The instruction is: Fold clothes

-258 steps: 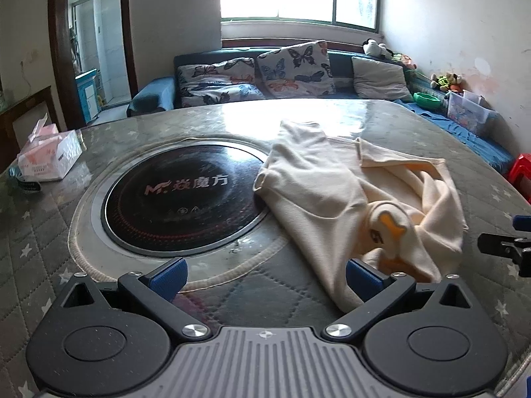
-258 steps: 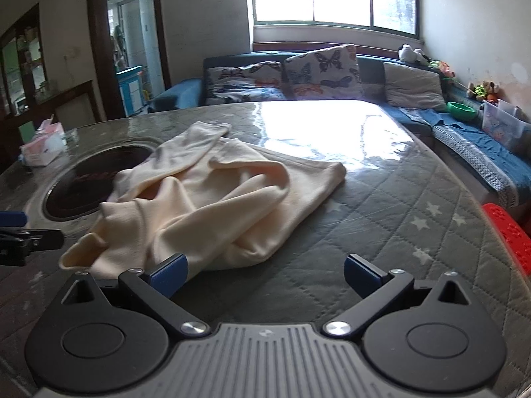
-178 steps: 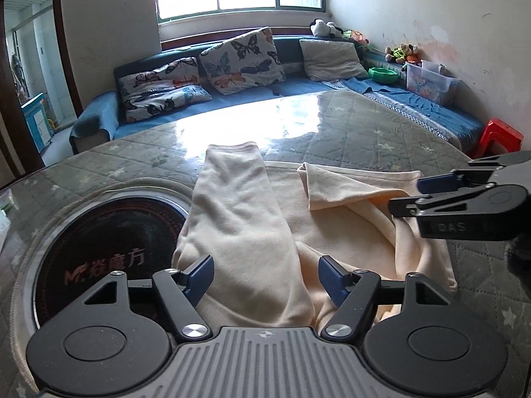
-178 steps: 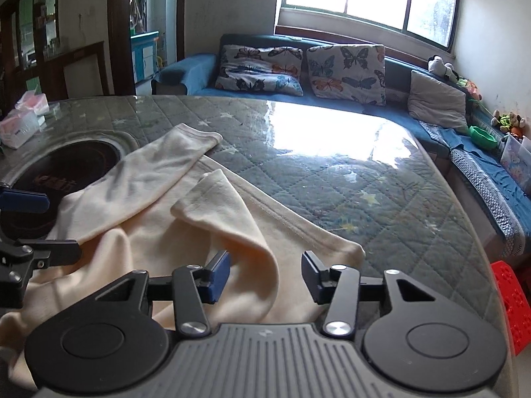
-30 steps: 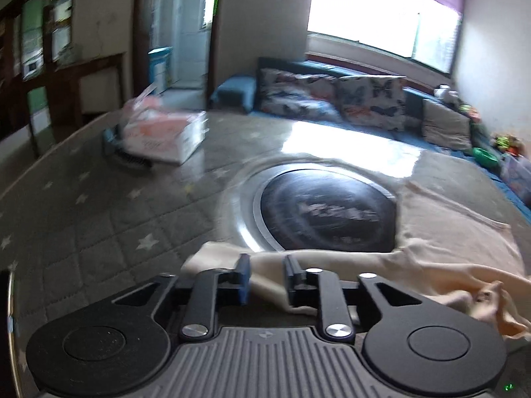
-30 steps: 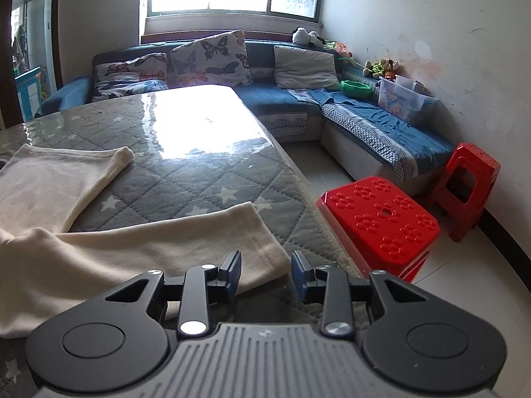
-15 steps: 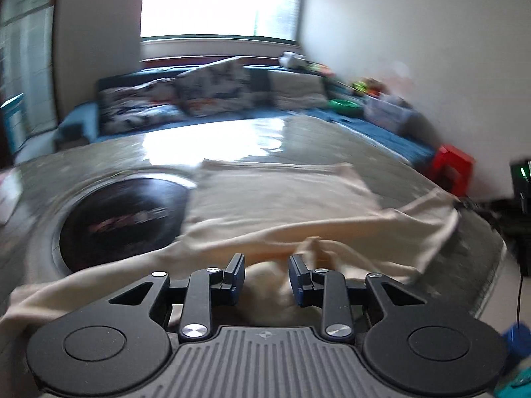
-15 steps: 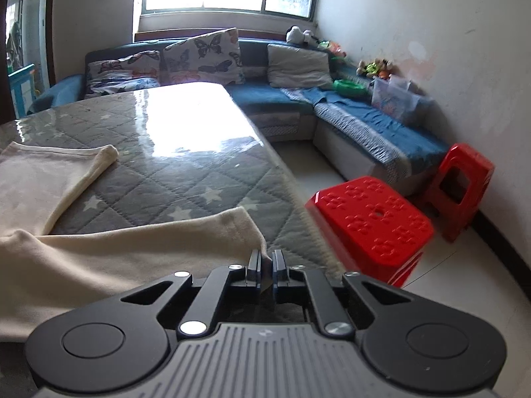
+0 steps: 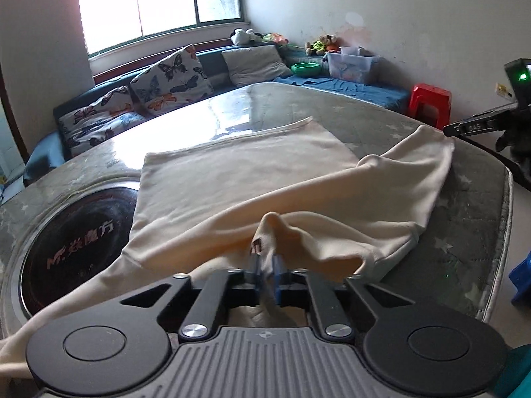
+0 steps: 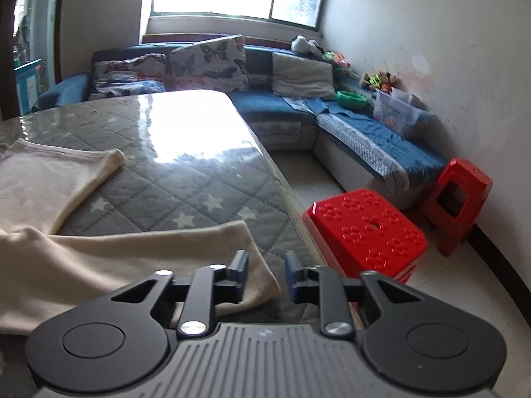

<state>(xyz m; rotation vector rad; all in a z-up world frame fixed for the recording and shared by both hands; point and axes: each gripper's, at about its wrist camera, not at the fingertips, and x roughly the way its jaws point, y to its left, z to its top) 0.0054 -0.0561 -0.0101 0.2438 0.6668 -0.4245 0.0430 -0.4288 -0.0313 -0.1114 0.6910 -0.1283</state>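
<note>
Seen from the left wrist: left gripper (image 9: 265, 273) clamped on a raised pinch of the cream garment (image 9: 239, 179), spread across the quilted table (image 9: 464, 232) beside the black induction hob (image 9: 76, 242); best lifted slowly, keeping the fold line straight. Seen from the right wrist: right gripper (image 10: 265, 273) opening, jaws apart over the garment's corner, pads not pressing; better re-closed squarely on that hem before pulling.
</note>
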